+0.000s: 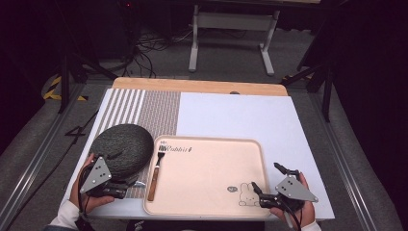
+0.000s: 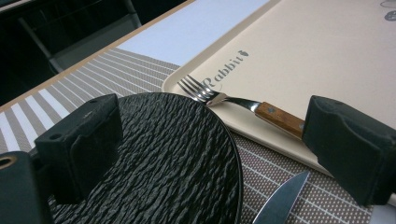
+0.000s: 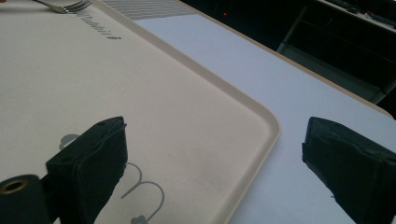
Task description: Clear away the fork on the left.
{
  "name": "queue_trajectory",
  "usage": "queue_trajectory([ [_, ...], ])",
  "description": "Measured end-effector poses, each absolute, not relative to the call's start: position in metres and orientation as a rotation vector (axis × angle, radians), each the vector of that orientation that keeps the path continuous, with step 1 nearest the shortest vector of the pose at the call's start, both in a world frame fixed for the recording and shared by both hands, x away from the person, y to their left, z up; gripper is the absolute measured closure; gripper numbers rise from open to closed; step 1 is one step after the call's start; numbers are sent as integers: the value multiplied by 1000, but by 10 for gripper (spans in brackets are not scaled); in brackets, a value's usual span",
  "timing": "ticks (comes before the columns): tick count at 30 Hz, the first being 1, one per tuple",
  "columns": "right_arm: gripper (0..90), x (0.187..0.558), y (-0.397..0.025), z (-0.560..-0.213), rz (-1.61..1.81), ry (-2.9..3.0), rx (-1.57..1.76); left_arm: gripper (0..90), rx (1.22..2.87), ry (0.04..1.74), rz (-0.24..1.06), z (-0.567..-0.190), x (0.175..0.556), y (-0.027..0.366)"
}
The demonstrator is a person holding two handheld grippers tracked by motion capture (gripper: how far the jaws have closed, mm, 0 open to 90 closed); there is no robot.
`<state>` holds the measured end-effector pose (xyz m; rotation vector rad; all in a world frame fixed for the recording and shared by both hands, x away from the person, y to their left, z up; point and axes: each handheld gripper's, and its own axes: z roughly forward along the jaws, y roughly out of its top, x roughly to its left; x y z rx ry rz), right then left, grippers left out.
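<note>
A round black textured plate (image 1: 120,144) lies on a striped placemat (image 1: 154,110) at the table's left. To its right is a beige tray (image 1: 211,144), with a wooden-handled fork (image 1: 155,173) along its left side. My left gripper (image 1: 126,182) stands open at the plate's near rim. In the left gripper view one jaw hangs over the plate (image 2: 173,158) and the other over the fork's handle (image 2: 280,119). My right gripper (image 1: 267,176) is open and straddles the tray's right rim (image 3: 273,126) near the front corner, holding nothing.
A knife's blade tip (image 2: 280,203) pokes out on the placemat between plate and tray. A rabbit drawing (image 1: 248,197) marks the tray's front right. White table cover (image 1: 240,115) stretches behind and to the right of the tray. A white table frame (image 1: 231,24) stands beyond.
</note>
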<state>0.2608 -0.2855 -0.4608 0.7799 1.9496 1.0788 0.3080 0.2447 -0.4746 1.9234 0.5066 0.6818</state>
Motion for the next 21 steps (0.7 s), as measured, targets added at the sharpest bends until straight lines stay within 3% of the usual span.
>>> queue_trajectory([
  [21, 77, 260, -284, -460, 1074, 1946, 778, 62, 1926, 495, 683, -474, 307, 246],
])
